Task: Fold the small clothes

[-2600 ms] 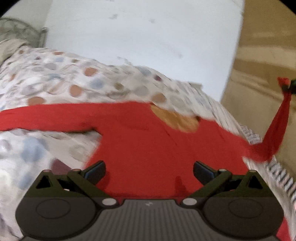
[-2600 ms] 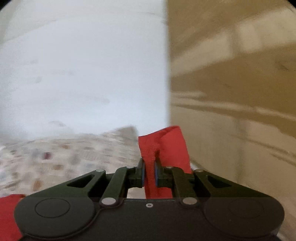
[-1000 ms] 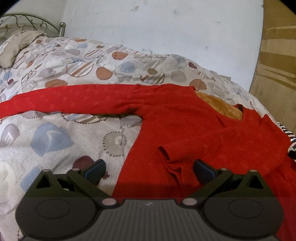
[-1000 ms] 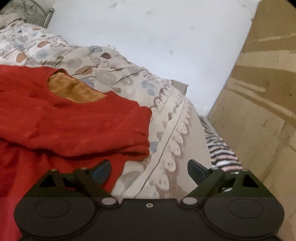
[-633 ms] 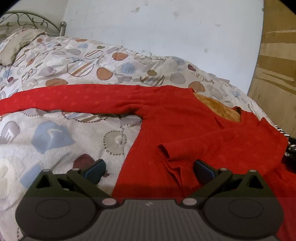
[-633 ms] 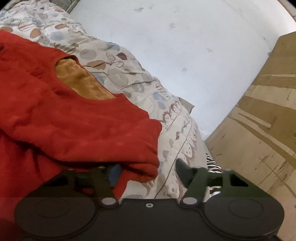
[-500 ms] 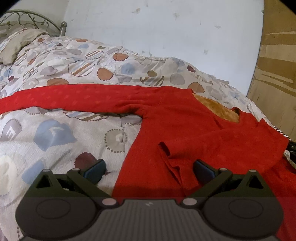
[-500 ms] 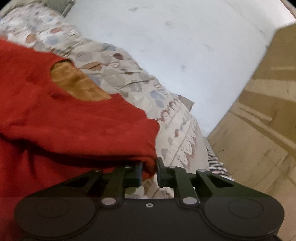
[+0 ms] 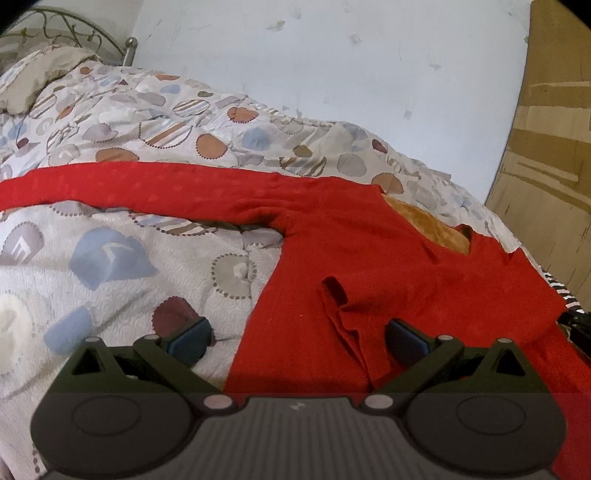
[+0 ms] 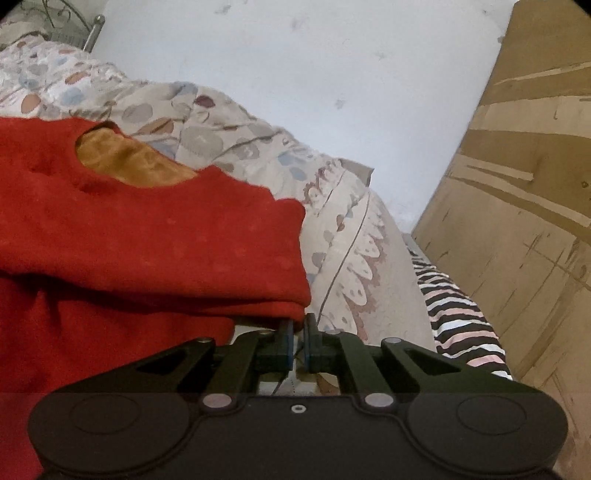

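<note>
Gripping: right gripper now pinched on the folded shoulder edge of the red sweater — spread a second ago
Left gripper: spread, empty, over the hem
Sweater: flat on the quilt — one sleeve folded in, other outstretched
Meaning: side fold likely next

Through the left wrist camera I saw my left claw standing wide open, its blue pads apart, low over the bed. A red sweater lay spread on the patterned quilt, one sleeve stretched straight out to the left. The other sleeve was folded in across the chest, its cuff bunched just ahead of my right-hand pad. An orange lining showed at the neckline. Behind stood a pale wall, a metal bedhead and brown board.
</note>
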The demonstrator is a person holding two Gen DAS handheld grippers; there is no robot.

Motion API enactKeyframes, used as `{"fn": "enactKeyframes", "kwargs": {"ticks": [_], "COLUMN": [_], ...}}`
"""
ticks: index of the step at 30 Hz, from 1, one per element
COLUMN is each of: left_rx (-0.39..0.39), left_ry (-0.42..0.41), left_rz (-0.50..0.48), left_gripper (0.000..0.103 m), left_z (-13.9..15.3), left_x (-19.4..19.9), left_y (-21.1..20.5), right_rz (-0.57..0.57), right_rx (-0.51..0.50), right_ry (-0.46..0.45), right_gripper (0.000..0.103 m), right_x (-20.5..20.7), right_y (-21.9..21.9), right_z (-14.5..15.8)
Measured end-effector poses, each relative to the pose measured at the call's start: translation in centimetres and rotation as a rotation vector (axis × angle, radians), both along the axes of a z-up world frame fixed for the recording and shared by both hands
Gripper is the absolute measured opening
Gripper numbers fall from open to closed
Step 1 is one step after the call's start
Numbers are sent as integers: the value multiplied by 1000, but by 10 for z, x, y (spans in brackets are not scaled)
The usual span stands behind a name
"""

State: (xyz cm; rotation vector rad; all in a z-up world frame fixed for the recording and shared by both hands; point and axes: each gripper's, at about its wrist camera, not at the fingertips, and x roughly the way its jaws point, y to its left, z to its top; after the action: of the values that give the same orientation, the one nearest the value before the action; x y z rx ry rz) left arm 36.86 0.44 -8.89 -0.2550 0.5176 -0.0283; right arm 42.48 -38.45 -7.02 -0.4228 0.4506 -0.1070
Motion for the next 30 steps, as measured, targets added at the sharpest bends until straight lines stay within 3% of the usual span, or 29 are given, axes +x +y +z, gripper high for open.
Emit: {"fn": "enactKeyframes", "kwargs": {"ticks": [10,13,15,18,22,25,28,30], "left_rx": [-1,-4,-7,-11,-11,-30,-59,-81], "left_ry": [1,0,-1,-3,-4,-11,-24,-33], "left_rz": [0,0,-1,-1,-1,-2,-4,-6], "left_gripper": [102,102,103,102,102,103,103,103], "left_z": [-1,-1,-2,-2,-2,-2,-3,-4], "left_x": [0,0,0,-1,-1,-2,-4,-5], "left_y": [1,1,1,2,2,4,8,11], "right_rz": [-14,-40,-53,-45,-28,-51,-133,-186], "right_rx": [-5,-1,1,-16,-36,-57,-110,-93], "right_ry": [39,37,14,-32,-60,-66,-69,-52], "right_gripper": [3,20,48,77,94,96,97,102], "right_x": [-10,-14,-19,-18,2,27,49,57], "right_y": [1,-3,-2,6,20,28,23,13], "right_z": [6,14,22,31,33,27,16,10]}}
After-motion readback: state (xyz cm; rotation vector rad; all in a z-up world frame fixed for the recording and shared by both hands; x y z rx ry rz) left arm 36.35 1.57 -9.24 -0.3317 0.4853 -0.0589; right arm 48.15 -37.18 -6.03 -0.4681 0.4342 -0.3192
